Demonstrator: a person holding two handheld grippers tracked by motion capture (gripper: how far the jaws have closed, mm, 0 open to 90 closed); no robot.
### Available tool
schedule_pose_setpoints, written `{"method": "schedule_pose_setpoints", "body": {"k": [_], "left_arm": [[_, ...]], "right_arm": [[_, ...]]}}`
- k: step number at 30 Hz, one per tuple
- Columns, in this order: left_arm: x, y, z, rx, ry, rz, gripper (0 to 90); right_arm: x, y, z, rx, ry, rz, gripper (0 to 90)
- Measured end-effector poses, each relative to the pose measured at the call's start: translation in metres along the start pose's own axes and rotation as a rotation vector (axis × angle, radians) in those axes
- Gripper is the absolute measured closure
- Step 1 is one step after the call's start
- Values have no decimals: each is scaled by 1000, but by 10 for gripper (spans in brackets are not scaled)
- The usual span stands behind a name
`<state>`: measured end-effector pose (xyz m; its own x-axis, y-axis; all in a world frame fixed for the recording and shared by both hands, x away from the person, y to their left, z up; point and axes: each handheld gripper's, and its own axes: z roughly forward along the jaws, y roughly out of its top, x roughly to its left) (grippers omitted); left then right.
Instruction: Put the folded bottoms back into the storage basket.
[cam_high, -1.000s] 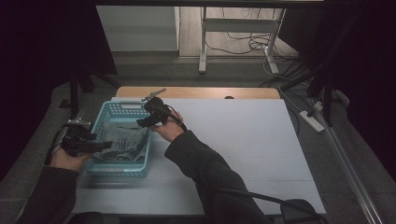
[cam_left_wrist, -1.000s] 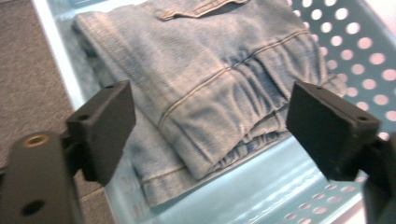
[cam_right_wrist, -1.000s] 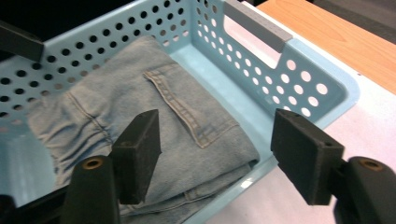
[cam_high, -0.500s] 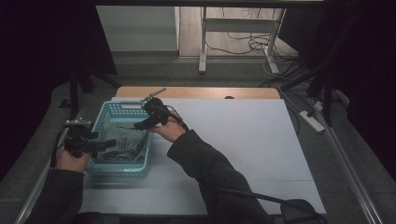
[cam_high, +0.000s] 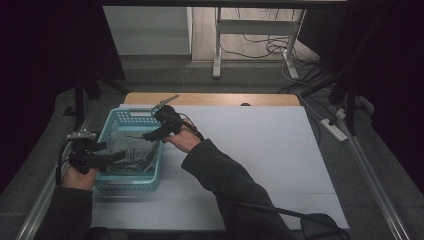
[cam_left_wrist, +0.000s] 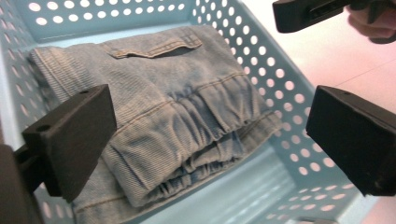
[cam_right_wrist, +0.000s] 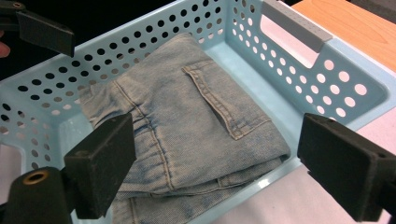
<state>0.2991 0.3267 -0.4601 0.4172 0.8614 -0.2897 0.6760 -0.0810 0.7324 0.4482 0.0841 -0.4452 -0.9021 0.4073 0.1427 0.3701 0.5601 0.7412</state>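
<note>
The folded jeans (cam_left_wrist: 173, 107) lie flat in the light blue basket (cam_right_wrist: 299, 84), which sits near the left edge of the white counter (cam_high: 260, 150). The left tongs (cam_left_wrist: 210, 140) hang over the jeans, jaws just opened wide, gripping nothing. The right tongs (cam_right_wrist: 219, 172) hover at the basket's opposite side, jaws likewise just opened, off the denim.

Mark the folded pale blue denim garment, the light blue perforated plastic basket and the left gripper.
Folded pale blue denim garment (cam_right_wrist: 196, 116): right gripper view, on its top panel beside the pocket flap.
Light blue perforated plastic basket (cam_right_wrist: 345, 88): right gripper view, on its end wall.
Left gripper (cam_high: 120, 156): high view, between its open jaw tips.
</note>
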Motion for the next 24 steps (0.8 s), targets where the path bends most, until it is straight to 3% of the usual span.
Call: {"method": "schedule_pose_setpoints", "body": {"k": [10,24], "left_arm": [[-11,-9,-17,-43,-55,-33,17],[-31,-29,-31,-65,-33,5,1]], "right_arm": [[4,-2,-4,-6,-4,-33,86],[9,-6,-6,-1,-2,-54,6]]}}
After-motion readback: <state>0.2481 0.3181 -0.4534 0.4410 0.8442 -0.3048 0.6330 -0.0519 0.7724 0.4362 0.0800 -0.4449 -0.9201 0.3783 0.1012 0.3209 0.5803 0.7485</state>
